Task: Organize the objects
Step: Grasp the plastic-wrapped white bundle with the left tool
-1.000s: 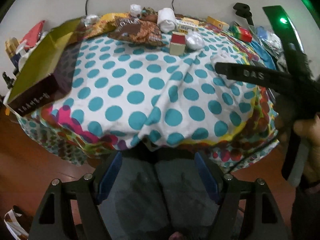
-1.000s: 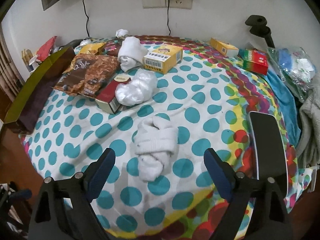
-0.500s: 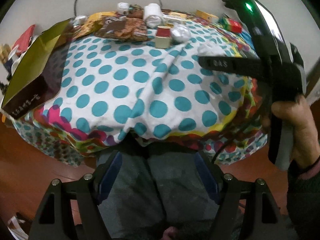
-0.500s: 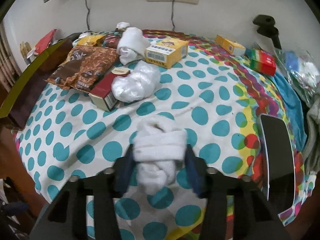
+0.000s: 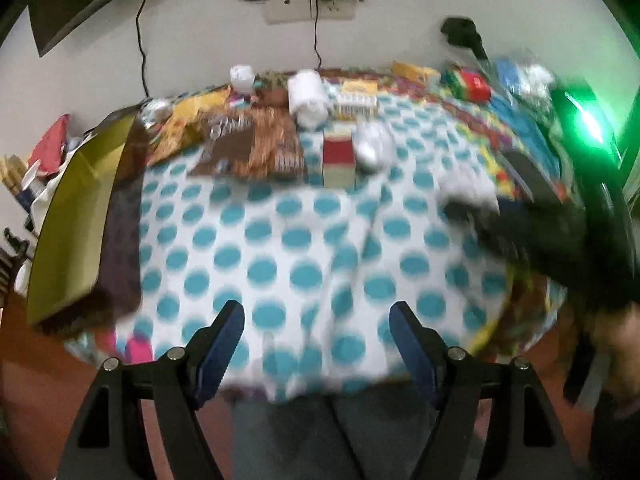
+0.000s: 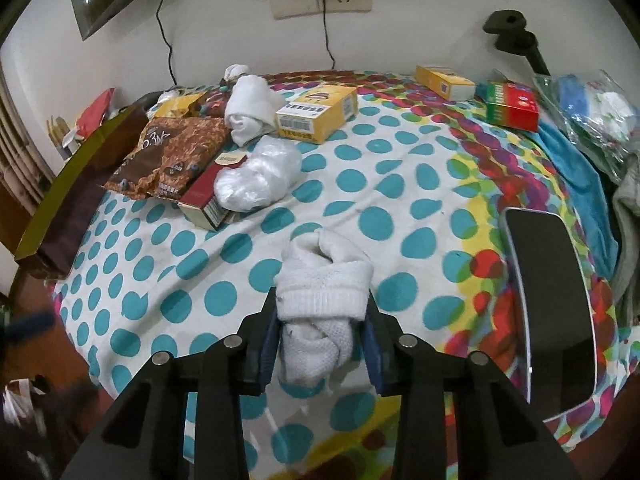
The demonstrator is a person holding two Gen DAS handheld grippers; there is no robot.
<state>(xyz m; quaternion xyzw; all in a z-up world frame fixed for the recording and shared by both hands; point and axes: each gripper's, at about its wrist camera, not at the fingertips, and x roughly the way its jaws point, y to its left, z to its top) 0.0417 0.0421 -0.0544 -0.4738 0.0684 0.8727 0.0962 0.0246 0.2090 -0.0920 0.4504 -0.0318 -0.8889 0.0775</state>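
Observation:
My right gripper [image 6: 322,334] is shut on a rolled white sock bundle [image 6: 324,280] near the front of the dotted tablecloth [image 6: 400,184]. It also shows, blurred, in the left wrist view [image 5: 466,194], with the right gripper's black body behind it. My left gripper [image 5: 316,330] is open and empty over the table's front edge. A second white sock roll [image 6: 250,110], a yellow box [image 6: 318,112], a plastic-wrapped white bundle [image 6: 258,180], a red box [image 6: 204,194] and a brown snack bag [image 6: 172,152] lie at the back left.
An open brown and olive box [image 6: 68,196] stands at the table's left edge. A small yellow box [image 6: 444,82], a red-green box [image 6: 512,106] and a plastic bag [image 6: 592,116] lie at the back right. A black phone [image 6: 550,292] lies at the right.
My right gripper has closed on the sock bundle and holds it. My left gripper has swung up and forward toward the table; its view is blurred by motion.

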